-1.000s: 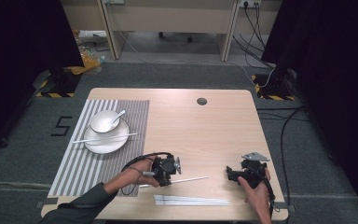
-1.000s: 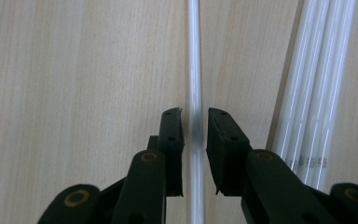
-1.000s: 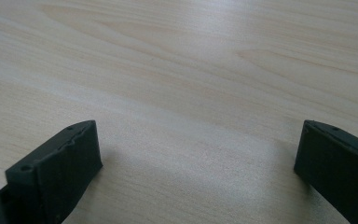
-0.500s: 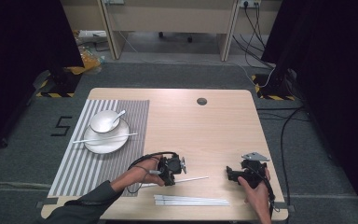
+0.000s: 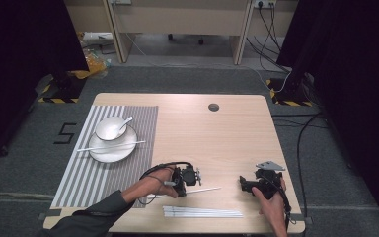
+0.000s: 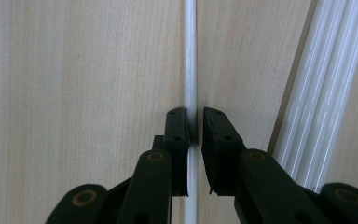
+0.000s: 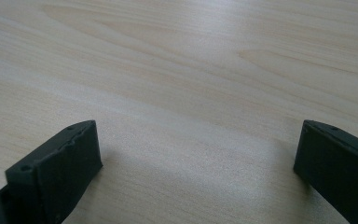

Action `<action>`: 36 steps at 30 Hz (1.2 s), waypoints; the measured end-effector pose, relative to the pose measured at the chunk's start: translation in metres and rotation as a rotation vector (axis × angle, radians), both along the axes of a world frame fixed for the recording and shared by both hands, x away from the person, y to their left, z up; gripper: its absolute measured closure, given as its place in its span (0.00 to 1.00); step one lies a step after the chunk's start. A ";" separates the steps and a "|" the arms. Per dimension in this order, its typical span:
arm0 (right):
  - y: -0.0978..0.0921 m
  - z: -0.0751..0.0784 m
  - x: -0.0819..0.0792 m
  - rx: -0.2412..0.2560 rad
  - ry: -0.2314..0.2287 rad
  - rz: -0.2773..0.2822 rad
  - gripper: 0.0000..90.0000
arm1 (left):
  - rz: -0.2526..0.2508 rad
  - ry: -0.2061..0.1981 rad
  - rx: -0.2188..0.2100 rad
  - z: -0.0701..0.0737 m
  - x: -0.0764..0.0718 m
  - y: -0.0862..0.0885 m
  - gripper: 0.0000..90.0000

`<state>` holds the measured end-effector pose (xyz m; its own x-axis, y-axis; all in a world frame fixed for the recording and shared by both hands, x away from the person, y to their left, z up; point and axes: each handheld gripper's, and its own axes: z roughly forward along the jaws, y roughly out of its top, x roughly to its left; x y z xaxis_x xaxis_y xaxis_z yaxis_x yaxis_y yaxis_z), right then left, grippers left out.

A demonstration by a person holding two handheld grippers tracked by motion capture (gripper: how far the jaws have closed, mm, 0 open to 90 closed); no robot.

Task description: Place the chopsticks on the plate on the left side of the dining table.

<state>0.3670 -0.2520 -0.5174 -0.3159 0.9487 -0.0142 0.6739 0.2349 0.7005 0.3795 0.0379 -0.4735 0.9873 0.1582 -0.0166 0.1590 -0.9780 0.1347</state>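
The chopstick runs off the frame's top edge.

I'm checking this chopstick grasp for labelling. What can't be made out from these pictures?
- High view: whether the left tongs have lifted the white chopstick off the table; too small.
- Left gripper view: the chopstick's ends, cut off by the frame's top and bottom.
- High view: how many sticks are in the near-edge bundle; too small.
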 end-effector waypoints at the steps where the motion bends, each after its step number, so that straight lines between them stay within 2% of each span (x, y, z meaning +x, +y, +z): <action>1: 0.000 0.000 0.000 0.000 0.000 0.000 0.01 | 0.005 0.004 0.002 0.000 0.001 0.000 0.88; 3: 0.000 0.000 0.000 0.000 0.000 0.000 0.01 | 0.019 0.018 0.006 0.000 0.003 -0.001 0.90; 9: 0.000 0.000 0.000 0.000 0.000 0.000 0.01 | 0.039 0.014 0.003 0.000 0.003 0.000 0.93; 14: 0.000 0.000 0.000 0.001 -0.001 0.001 0.01 | 0.023 -0.001 -0.003 0.000 0.001 0.001 0.94; 23: 0.000 0.000 0.000 0.000 -0.001 0.001 0.01 | 0.022 0.018 -0.047 -0.001 0.004 0.007 0.94; 27: 0.000 0.000 0.000 0.000 -0.001 0.002 0.01 | 0.024 0.027 -0.051 -0.001 0.006 0.009 0.94; 28: 0.000 0.000 0.000 0.000 0.000 0.002 0.01 | 0.024 0.017 -0.051 0.000 0.006 0.010 0.94; 29: 0.000 0.000 0.000 0.000 0.000 0.001 0.01 | 0.021 0.030 -0.038 0.000 0.006 0.011 0.94; 30: 0.000 0.000 0.000 0.000 0.000 0.001 0.01 | 0.025 0.013 -0.048 0.001 0.007 0.012 0.94; 32: 0.000 0.000 0.000 0.000 -0.001 0.002 0.01 | 0.022 0.029 -0.046 0.002 0.007 0.014 0.94; 33: 0.000 0.000 0.000 0.000 -0.001 0.002 0.01 | 0.035 0.020 -0.064 0.003 0.006 0.016 0.94; 34: 0.000 0.000 0.000 0.000 0.000 0.002 0.01 | 0.028 0.026 -0.051 0.005 0.006 0.017 0.94; 36: 0.000 0.000 0.000 0.000 0.000 0.002 0.01 | 0.031 0.013 -0.059 0.007 0.007 0.021 0.94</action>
